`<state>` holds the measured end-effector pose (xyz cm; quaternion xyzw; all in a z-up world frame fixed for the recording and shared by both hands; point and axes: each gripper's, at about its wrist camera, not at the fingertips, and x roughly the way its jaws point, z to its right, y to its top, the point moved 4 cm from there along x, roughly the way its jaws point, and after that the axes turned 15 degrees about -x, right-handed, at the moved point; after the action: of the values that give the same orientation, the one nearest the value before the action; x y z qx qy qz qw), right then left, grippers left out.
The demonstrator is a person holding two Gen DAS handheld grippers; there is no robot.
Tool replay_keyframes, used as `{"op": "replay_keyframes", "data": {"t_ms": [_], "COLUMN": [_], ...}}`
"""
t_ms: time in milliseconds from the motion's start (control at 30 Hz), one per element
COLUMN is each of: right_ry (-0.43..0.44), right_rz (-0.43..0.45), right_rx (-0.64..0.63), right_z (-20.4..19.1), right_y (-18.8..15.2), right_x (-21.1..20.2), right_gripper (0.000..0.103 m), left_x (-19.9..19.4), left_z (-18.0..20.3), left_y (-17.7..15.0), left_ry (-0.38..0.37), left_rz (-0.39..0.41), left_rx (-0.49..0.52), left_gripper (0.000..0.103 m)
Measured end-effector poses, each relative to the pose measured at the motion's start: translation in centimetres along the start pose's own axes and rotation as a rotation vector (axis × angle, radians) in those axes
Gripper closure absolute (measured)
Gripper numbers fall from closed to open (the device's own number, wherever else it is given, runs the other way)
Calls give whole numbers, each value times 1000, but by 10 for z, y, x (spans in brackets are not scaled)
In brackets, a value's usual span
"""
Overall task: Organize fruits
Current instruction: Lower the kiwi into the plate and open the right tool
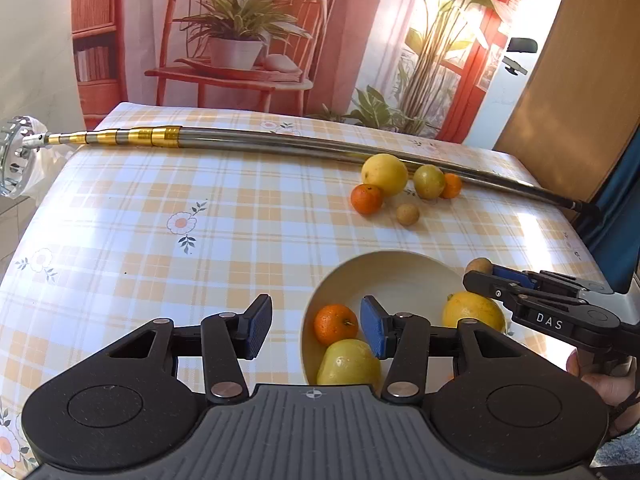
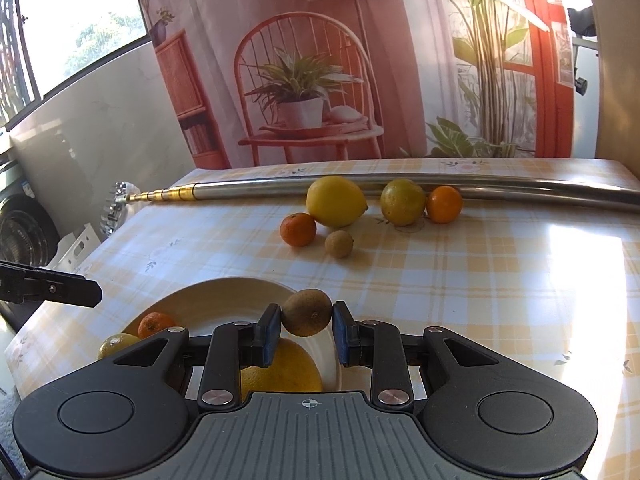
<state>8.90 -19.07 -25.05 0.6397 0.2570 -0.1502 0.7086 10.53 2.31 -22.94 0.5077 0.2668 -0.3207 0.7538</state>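
On checked tablecloth [image 2: 460, 280], right gripper [image 2: 306, 326] fingers clamping brown fruit [image 2: 307, 317] above bowl [image 2: 224, 296], left gripper [image 1: 316, 326] fingers spread

Left tongs [image 1: 316, 326]: jaws spread wide, blue pads [image 1: 259, 326] facing each other, nothing between them, pointing toward 12 o'clock. Right tongs [image 2: 307, 330]: jaws closed in on a small brown fruit [image 2: 307, 312], pinched between both pads at their tips. In the left wrist view the right tongs [image 1: 482, 274] come in from 3 o'clock, body angled up-left, and a person's hand [image 1: 604, 384] grips the handle at 4 o'clock.
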Motion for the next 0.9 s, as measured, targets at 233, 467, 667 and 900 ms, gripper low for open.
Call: {"op": "replay_keyframes", "data": {"t_ms": [233, 467, 667, 900], "right_ry": [-2, -1, -6, 14], "right_rz": [-17, -21, -20, -30], "right_rx": [0, 17, 40, 109], "right_z": [2, 4, 8, 17], "right_y": [1, -1, -2, -7], "right_x": [9, 11, 11, 11], "right_gripper": [77, 76, 69, 54], "left_x": [3, 5, 5, 6], "left_z": [-6, -7, -5, -2], "left_y": [0, -2, -6, -9], "left_ry": [6, 8, 12, 9], "left_rz": [13, 9, 6, -3], "left_rx": [-29, -28, -13, -1], "left_gripper": [51, 51, 51, 51]}}
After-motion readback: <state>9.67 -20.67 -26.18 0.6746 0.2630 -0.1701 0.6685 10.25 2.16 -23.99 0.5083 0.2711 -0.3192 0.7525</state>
